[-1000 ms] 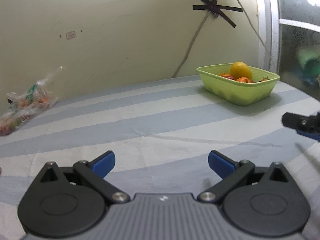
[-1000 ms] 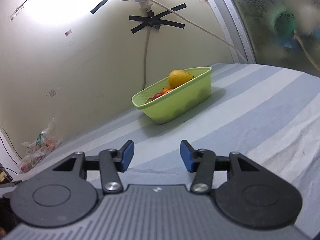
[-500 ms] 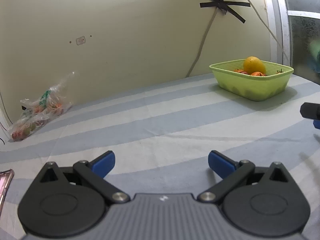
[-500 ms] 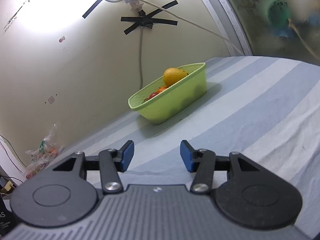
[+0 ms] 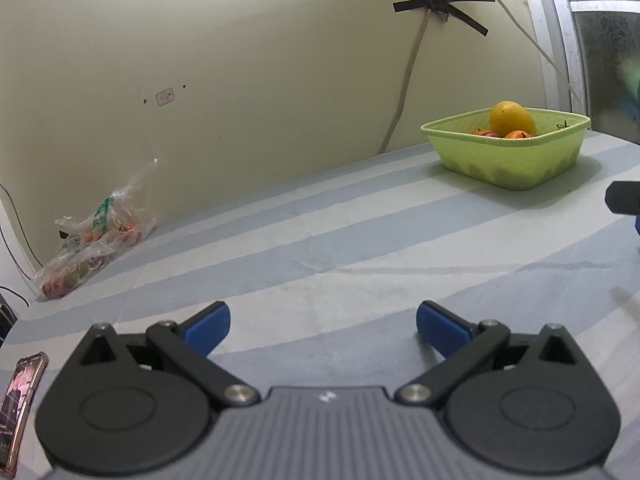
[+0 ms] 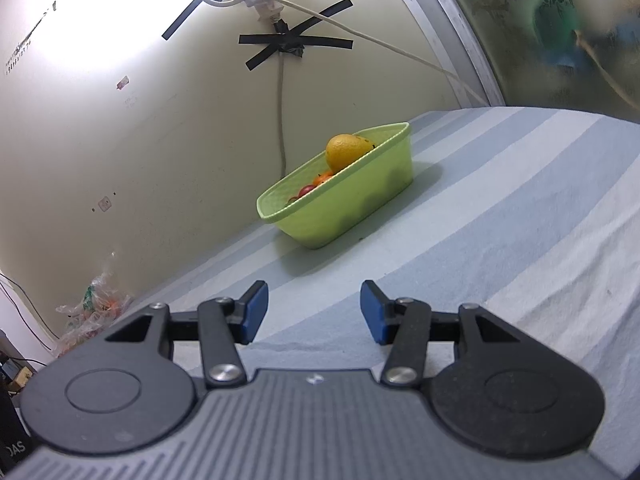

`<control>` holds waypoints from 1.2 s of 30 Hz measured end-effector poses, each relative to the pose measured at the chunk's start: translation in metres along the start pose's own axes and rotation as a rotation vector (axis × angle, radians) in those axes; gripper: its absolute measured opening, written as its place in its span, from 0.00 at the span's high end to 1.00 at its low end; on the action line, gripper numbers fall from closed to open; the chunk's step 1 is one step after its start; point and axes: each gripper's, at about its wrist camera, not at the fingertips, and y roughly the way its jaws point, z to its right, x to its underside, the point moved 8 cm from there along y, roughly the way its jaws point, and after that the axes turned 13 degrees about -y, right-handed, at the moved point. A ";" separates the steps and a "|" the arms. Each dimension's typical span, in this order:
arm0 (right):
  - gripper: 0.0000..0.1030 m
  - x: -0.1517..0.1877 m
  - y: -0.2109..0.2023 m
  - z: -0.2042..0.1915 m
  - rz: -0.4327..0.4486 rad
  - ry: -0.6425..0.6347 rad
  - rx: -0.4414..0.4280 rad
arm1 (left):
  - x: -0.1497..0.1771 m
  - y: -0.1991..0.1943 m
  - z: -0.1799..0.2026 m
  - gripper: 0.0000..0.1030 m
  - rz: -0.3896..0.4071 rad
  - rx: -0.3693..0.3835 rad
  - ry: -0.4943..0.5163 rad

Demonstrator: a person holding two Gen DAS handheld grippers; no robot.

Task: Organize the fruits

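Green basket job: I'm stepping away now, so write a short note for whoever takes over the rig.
Left gripper: open, empty, above the striped cloth.
Right gripper: open, empty, facing the basket.
Green basket: by the wall, holding a large orange fruit and smaller red and orange pieces.
Plastic bag: far left by the wall, with fruit apparently inside.
Done: some fruit in the basket.
Left: probably the bagged fruit; nothing is held.

Striped blue-and-white cloth surface (image 5: 320,240): green basket (image 5: 508,160) far right, plastic bag (image 5: 92,248) (by the wall) far left, phone (image 5: 20,396) at near-left edge.
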 end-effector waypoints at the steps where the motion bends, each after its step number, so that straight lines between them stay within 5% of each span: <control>1: 0.48 0.000 0.000 0.000 -0.001 0.001 -0.002 | 0.000 0.001 0.000 0.00 -0.003 -0.001 -0.001; 36: 0.48 -0.001 -0.001 0.006 0.005 0.022 -0.020 | 0.000 0.000 -0.002 0.00 0.005 -0.013 0.003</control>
